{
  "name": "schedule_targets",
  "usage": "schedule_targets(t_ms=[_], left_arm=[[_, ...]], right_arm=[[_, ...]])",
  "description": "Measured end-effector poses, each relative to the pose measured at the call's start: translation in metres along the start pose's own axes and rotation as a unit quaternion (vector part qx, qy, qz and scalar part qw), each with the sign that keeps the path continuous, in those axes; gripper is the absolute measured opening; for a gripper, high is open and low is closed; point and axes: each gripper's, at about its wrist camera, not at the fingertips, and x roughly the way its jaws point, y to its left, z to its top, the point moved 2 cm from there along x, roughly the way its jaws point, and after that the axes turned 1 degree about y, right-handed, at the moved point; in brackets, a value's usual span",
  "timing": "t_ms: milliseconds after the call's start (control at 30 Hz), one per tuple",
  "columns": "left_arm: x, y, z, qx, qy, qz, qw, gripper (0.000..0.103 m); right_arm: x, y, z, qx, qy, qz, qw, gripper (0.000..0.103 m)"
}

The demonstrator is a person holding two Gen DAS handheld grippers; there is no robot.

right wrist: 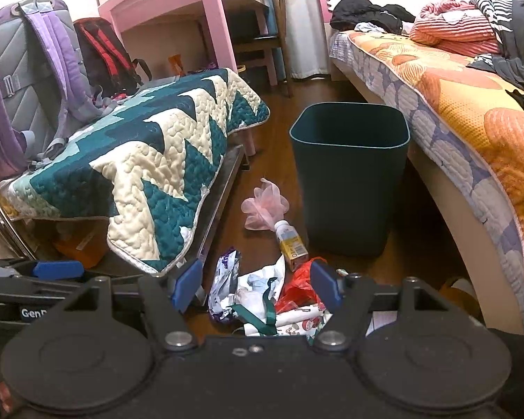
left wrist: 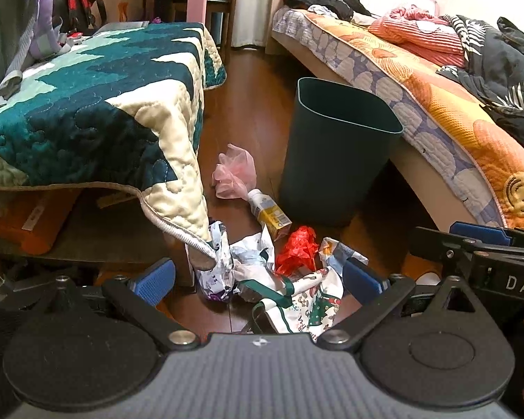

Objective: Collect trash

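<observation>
Dark-green bin [right wrist: 349, 181] is standing upright and open-topped on the wood floor [right wrist: 283, 111], right beside the bed [right wrist: 464, 132]; no trash is showing inside, though the bottom is hidden. Trash pile is lying just in front of it, between bin and quilted bench [right wrist: 164, 153]: pink net bag [right wrist: 265, 206] nearest the bin, small bottle [right wrist: 290, 242] on its side touching that bag, then red plastic bag [right wrist: 297, 286], crumpled white paper [right wrist: 258, 286] and a purple-white wrapper [right wrist: 223, 289] bunched together, printed wrapper [left wrist: 314, 300] closest to the cameras.

Left gripper [left wrist: 258, 276] is sitting low with fingers spread wide, nothing between the blue pads [left wrist: 155, 279]; the pile is framed in the gap. Right gripper [right wrist: 258, 288] is doing the same, jaws apart and empty, hovering over the same pile. Both are aiming at the heap side by side, likely so either can grab first.

Judging collection as not started. Bin is placed close, so carry per item should be short. Thin bags are likely needing a pinch on a bunched fold; the bottle may roll.
</observation>
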Motion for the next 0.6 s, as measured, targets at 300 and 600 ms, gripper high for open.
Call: schedule_targets(t_ms=[300,600], left_arm=[[-0.0015,-0.0005,0.0000,0.000,-0.003,0.000,1.0000,0.103],[-0.0010,0.0005,0.0000,-0.001,-0.002,0.000,1.0000,0.103]], right_arm=[[0.0010,0.0018,0.0003,-0.002,0.000,0.003,1.000,0.069],[0.0015,0.0025,0.0002,-0.002,0.000,0.004,1.000,0.069]])
